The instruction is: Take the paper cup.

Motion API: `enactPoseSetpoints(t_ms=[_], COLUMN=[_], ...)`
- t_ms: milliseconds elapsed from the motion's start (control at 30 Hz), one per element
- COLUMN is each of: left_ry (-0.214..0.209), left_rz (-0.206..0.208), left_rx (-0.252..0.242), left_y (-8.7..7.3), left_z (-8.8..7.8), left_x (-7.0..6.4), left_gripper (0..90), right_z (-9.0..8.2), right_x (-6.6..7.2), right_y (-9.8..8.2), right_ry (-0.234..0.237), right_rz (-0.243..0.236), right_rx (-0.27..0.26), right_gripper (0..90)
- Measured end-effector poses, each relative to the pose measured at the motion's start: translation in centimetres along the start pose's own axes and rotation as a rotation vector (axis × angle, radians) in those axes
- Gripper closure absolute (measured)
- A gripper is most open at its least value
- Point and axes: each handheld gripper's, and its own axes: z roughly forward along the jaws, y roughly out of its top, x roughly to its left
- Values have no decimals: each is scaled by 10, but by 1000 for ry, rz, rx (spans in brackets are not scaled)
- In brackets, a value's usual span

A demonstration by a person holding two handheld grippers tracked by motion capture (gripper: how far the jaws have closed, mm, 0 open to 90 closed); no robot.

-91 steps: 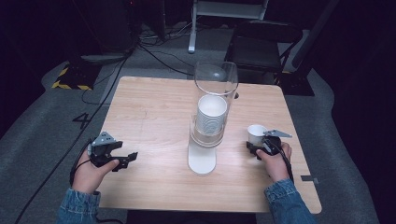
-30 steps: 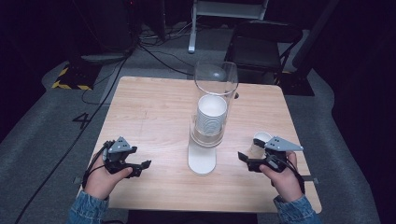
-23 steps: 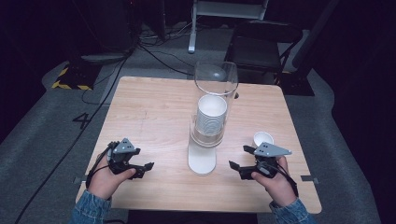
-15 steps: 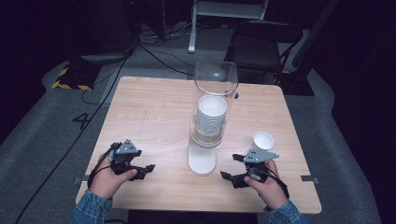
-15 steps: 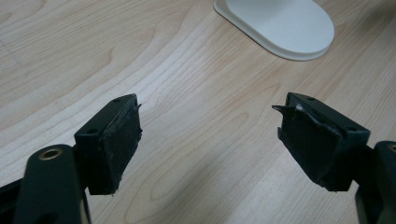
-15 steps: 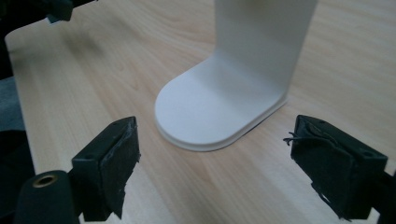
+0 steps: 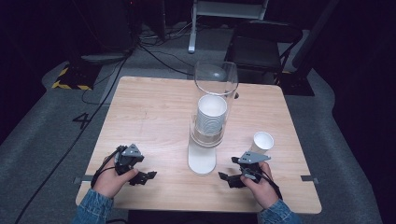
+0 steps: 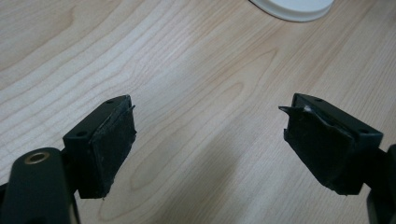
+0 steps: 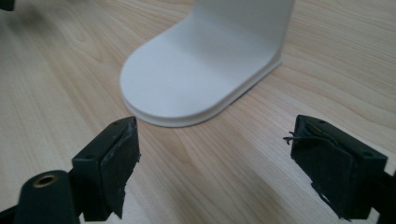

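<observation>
A cup dispenser (image 7: 211,122) stands mid-table: a clear tube holding a stack of white cups (image 7: 211,112) on a white base (image 7: 201,161). One white paper cup (image 7: 262,142) stands upright on the table, right of the dispenser. My right gripper (image 7: 229,179) lies near the front edge, just in front of and left of that cup, open and empty. It points at the white base (image 9: 205,79), and its jaws (image 9: 215,135) stand wide apart. My left gripper (image 7: 145,176) rests at the front left, open with nothing between its jaws (image 8: 205,116). The edge of the base (image 8: 292,5) lies ahead of it.
The wooden table (image 7: 154,112) is bare to the left and behind the dispenser. A dark chair (image 7: 261,42) and cables (image 7: 159,51) lie on the floor beyond the far edge. Both forearms in denim sleeves (image 7: 93,210) come in over the front edge.
The right gripper has drawn back from the paper cup towards the front edge and turned left towards the dispenser base, leaving the cup standing free. The left gripper moved nearer and slightly right.
</observation>
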Motion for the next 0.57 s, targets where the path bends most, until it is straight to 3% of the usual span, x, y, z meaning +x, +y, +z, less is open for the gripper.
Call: enactPoseSetpoints(t_ms=[167, 267, 567], left_ry=[0, 15, 36], left_rz=[4, -13, -7], left_rx=[13, 20, 23], left_y=[-4, -7, -9], left_z=[5, 7, 9], left_x=[5, 9, 13], left_gripper=[159, 160, 160], right_z=[2, 4, 8], right_x=[-5, -10, -13], right_y=[-3, -5, -10], right_ry=[-69, -98, -125], right_rz=[0, 12, -12], right_rx=[-13, -8, 22], right_gripper=[163, 163, 162])
